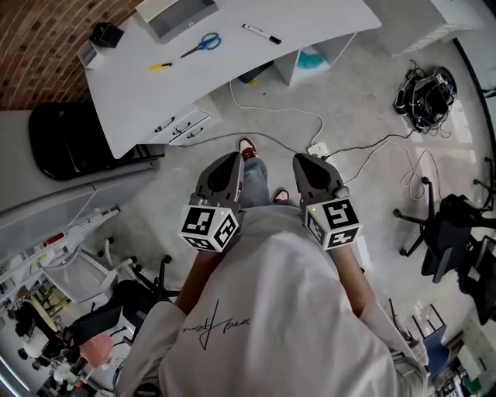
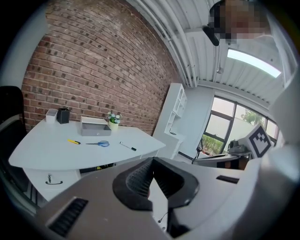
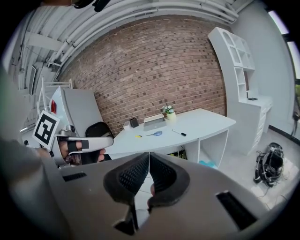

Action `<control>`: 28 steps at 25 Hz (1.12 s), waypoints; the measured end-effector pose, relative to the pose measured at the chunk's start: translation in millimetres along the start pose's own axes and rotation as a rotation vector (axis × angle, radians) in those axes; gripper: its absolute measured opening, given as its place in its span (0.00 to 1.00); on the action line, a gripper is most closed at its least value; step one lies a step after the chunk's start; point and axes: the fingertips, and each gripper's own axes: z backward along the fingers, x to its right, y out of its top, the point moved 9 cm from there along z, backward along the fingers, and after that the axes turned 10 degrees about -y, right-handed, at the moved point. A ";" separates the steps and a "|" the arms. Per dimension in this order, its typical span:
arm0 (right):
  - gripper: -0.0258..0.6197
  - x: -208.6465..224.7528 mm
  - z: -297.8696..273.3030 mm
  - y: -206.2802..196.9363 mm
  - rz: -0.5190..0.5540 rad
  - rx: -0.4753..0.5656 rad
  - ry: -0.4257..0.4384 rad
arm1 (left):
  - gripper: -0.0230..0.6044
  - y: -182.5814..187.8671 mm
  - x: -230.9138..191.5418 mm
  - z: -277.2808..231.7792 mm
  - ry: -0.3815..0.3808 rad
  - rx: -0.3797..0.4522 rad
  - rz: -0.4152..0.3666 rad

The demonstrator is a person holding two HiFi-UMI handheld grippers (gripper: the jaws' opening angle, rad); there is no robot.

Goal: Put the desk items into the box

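The box (image 1: 177, 15) you're meant to fill is a shallow grey tray with an open top. It sits at the back of the white desk (image 1: 232, 85), near the brick wall. The head view cuts off its far end at the top edge. From either gripper view you see only its outer wall, not what lies inside.

In front of the box, loose on the desktop and apart from each other, lie the other desk items. The scissors (image 1: 203, 44) have blue handles, and a white marker (image 1: 262, 33) with a black cap lies to their right. To their left is a small yellow item (image 1: 160, 66), too small to name for certain. A black pen pot (image 1: 106, 34) stands near the desk's left corner. In the left gripper view a little potted plant (image 2: 113, 120) stands just beside the box, on its right.

You hold your left gripper (image 1: 232, 158) and right gripper (image 1: 304, 158) side by side over the floor, out in front of your chest and well short of the desk. Both sets of jaws are closed, the ribbed pads meeting at the tips with nothing between them. Your shirt and arms hide the floor directly beneath you
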 end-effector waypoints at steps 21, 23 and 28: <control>0.08 -27.5 -167.1 126.3 0.007 -0.038 -0.033 | 0.04 90.1 -180.5 -38.4 -0.026 0.079 0.084; 0.08 -28.8 -174.5 133.1 0.036 -0.049 -0.027 | 0.04 90.8 -184.8 -38.5 -0.025 0.081 0.086; 0.08 -26.5 -197.4 148.5 0.071 -0.053 -0.017 | 0.04 90.9 -208.5 -35.4 0.040 0.090 0.092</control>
